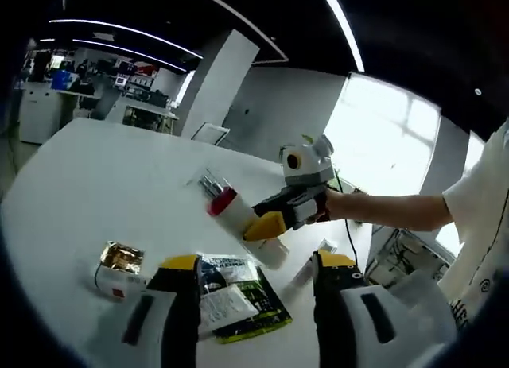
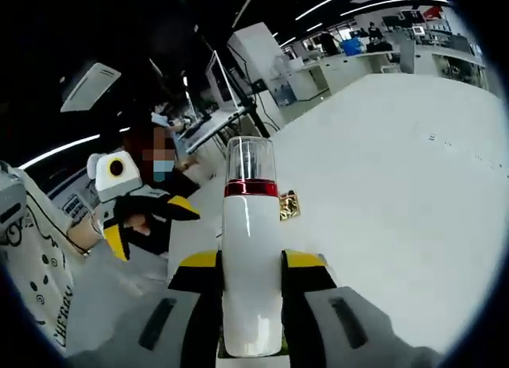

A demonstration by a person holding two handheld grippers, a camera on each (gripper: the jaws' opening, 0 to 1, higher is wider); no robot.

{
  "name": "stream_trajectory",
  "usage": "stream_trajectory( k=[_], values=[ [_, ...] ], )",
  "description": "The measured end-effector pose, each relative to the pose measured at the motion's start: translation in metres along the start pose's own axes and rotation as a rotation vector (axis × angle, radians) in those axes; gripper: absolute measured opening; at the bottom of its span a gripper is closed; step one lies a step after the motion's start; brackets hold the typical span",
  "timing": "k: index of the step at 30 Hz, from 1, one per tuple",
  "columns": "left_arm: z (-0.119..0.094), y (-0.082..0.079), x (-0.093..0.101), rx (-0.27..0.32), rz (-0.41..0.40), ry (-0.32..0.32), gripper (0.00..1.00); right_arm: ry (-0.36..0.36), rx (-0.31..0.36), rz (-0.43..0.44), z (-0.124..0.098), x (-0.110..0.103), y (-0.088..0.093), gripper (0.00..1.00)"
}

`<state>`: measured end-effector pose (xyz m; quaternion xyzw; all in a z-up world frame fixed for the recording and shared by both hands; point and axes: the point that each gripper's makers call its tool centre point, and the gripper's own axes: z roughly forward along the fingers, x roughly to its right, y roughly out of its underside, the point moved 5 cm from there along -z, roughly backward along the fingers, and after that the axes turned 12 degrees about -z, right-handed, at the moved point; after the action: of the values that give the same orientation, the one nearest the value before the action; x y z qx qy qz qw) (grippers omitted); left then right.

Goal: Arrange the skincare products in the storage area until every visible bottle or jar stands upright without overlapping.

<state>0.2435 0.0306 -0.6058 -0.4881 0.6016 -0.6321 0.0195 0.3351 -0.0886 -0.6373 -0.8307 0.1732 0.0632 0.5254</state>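
Observation:
A white bottle [image 2: 250, 280] with a red band and a clear cap is clamped between the jaws of my right gripper [image 2: 250, 261]. In the left gripper view the same bottle [image 1: 229, 207] hangs tilted above the table, with the right gripper [image 1: 274, 225] reaching in from the right. My left gripper [image 1: 254, 269] is open over a green and black sachet [image 1: 235, 298] lying flat. A small box with a gold top [image 1: 119, 265] sits to the left of it. In the right gripper view the left gripper [image 2: 151, 225] stands open at the left, and the gold-topped box [image 2: 289, 205] shows beyond the bottle.
The round white table [image 1: 95, 169] has wide bare room toward its far side [image 2: 398, 161]. A small white item [image 1: 326, 245] lies near the right jaw. A person's bare forearm [image 1: 398, 213] reaches in behind the right gripper. Desks and screens stand beyond the table.

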Motion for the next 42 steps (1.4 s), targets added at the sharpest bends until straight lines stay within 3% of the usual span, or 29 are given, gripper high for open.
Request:
stream_trajectory(
  k=[7,9,11,18,21,26,33,37,39,42],
  values=[
    [0.01,-0.03,-0.01,0.032,-0.009,0.001,0.51,-0.035,0.081,-0.003,-0.006,-0.022,-0.009,0.26],
    [0.015,-0.036,-0.008,0.042,-0.013,0.032,0.51,-0.044,0.105,-0.008,-0.009,-0.03,-0.013,0.26],
    [0.019,-0.043,0.0,0.068,-0.046,0.105,0.49,-0.061,0.127,-0.013,-0.012,-0.039,-0.017,0.26],
    [0.027,-0.06,0.015,0.122,0.0,0.195,0.47,-0.101,0.208,-0.04,-0.02,-0.067,-0.031,0.26],
    [0.03,-0.065,0.019,0.129,0.003,0.187,0.46,-0.115,0.224,-0.053,-0.021,-0.078,-0.033,0.26],
    [0.039,-0.068,0.026,0.117,0.014,0.219,0.47,-0.107,0.257,-0.055,-0.028,-0.076,-0.036,0.26],
    [0.051,-0.077,0.048,0.097,0.052,0.297,0.33,-0.108,0.315,-0.087,-0.043,-0.068,-0.043,0.26],
    [0.062,-0.082,0.054,0.063,0.12,0.304,0.33,-0.076,0.317,-0.141,-0.049,-0.061,-0.044,0.27],
    [0.068,-0.083,0.059,0.052,0.196,0.303,0.32,-0.065,0.325,-0.158,-0.053,-0.055,-0.042,0.27],
    [0.076,-0.082,0.067,0.034,0.223,0.309,0.31,-0.048,0.334,-0.191,-0.059,-0.05,-0.039,0.27]
  ],
)
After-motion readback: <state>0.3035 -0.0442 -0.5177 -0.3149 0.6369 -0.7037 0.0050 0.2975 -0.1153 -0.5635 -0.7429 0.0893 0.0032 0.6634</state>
